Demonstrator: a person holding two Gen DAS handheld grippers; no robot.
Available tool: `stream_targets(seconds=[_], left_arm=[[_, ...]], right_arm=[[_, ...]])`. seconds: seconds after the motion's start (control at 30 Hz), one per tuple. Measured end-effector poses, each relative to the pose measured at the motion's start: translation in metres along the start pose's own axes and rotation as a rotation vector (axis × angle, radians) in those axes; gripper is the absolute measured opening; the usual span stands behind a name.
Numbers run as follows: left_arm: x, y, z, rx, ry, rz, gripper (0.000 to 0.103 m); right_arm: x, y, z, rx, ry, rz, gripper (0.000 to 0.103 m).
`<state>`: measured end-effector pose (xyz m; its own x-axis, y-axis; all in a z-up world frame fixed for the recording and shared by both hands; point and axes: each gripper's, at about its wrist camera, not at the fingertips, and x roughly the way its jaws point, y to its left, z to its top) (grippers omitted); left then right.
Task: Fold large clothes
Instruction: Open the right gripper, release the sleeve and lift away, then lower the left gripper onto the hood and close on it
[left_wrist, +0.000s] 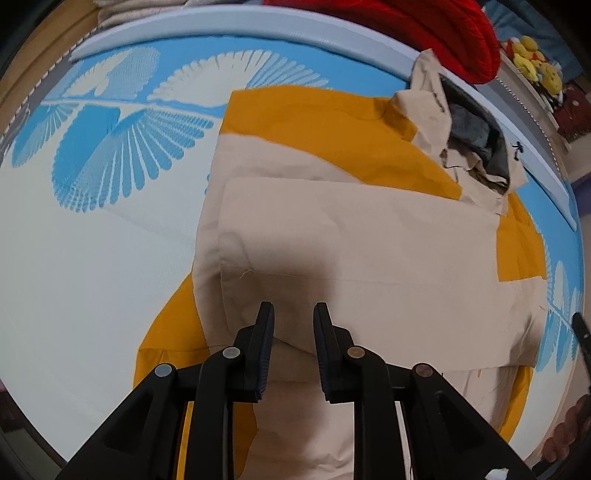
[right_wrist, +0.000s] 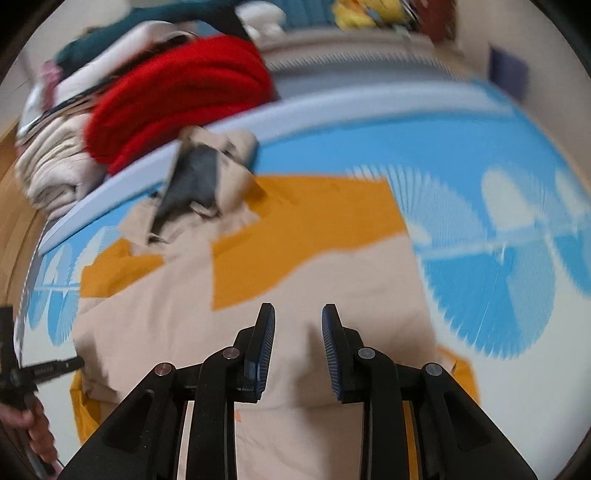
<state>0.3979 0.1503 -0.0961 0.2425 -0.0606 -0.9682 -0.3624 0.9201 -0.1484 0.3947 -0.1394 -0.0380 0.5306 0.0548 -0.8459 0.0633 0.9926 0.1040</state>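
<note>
Jacket (left_wrist: 332, 229), beige and mustard, lies folded mid-frame on the blue-patterned mat (left_wrist: 110, 155), below my left gripper (left_wrist: 293, 314) and right gripper (right_wrist: 298, 314), both jaws parted, gripping nothing.

Soft, even light fills both views, bright without glare. The left wrist view is sharp, and a dim shadow falls on the beige cloth (left_wrist: 351, 236) just ahead of the left gripper (left_wrist: 293, 314). The right wrist view is smeared by motion blur, worst at the red knit (right_wrist: 177, 96) and mat (right_wrist: 498, 240). Fisheye bending curves the edges, and the corners go black.
</note>
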Motion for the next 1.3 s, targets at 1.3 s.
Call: stream_targets(seconds=[1.3], left_arm=[[-0.104,-0.095,0.059,0.263,-0.393,-0.063,0.057]], right_arm=[[-0.060,-0.022,0.006,-0.106,-0.056,-0.089,0.028]])
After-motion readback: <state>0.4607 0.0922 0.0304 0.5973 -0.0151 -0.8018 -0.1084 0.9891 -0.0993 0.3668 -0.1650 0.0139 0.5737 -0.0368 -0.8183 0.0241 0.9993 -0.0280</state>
